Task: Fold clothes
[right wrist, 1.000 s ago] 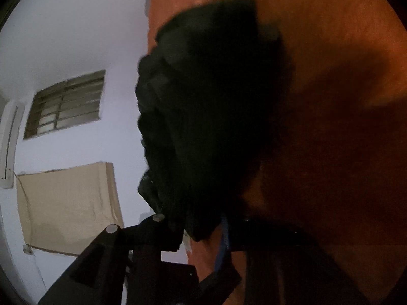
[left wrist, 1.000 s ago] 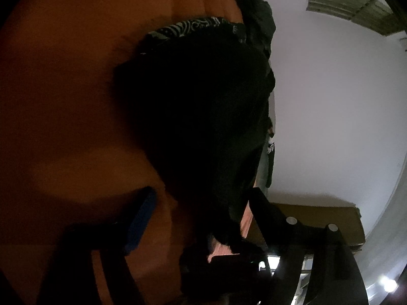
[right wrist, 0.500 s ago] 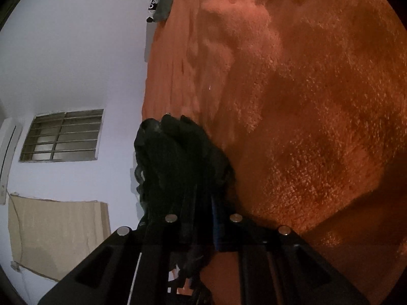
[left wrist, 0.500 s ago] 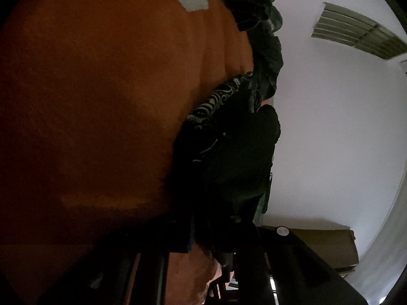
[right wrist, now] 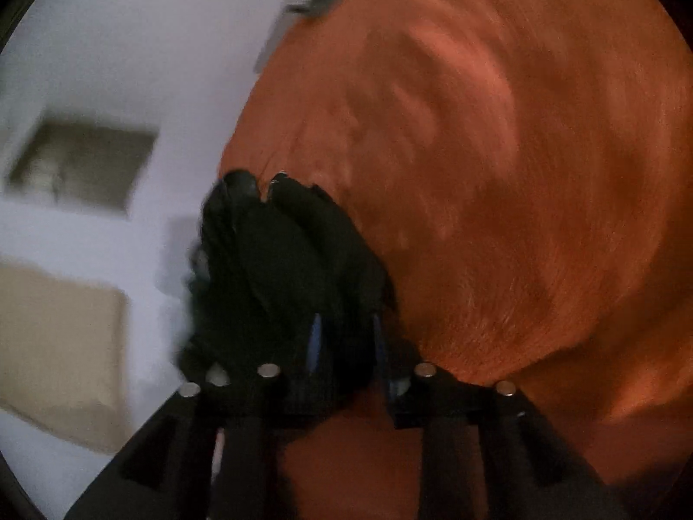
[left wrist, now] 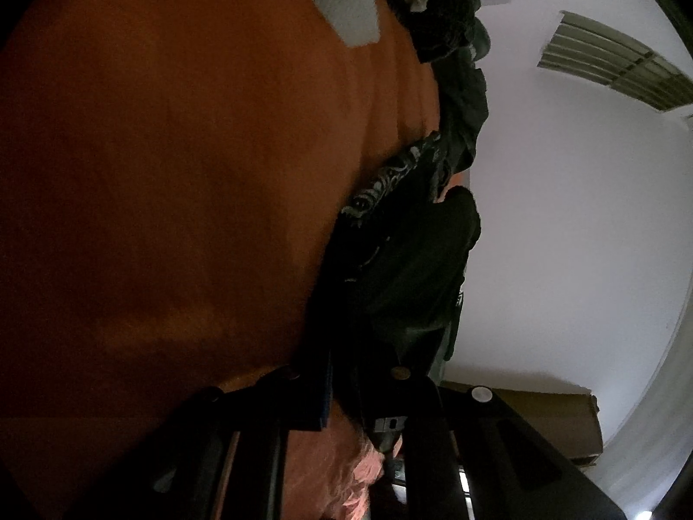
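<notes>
A black garment (left wrist: pixel 411 268) with a black-and-white patterned band (left wrist: pixel 390 173) hangs bunched over an orange blanket (left wrist: pixel 173 173). My left gripper (left wrist: pixel 359 372) is shut on its lower edge; the cloth fills the narrow gap between the fingers. In the right wrist view the same black garment (right wrist: pixel 277 260) is gathered into a thick wad against the orange blanket (right wrist: pixel 498 173). My right gripper (right wrist: pixel 345 342) is shut on that wad, its blue pads (right wrist: pixel 314 338) pressing on either side. This view is motion-blurred.
A heap of dark clothes (left wrist: pixel 454 21) and a white cloth (left wrist: pixel 346 13) lie at the blanket's far end. A cardboard box (left wrist: pixel 541 416) stands by the white wall. Another cardboard sheet (right wrist: pixel 56 346) leans on the wall, below a window (right wrist: pixel 82 164).
A second ago the garment spread wide before both cameras and the left fingers stood apart. Both grippers have since closed on it and drawn it into a bunch; the right view has swung.
</notes>
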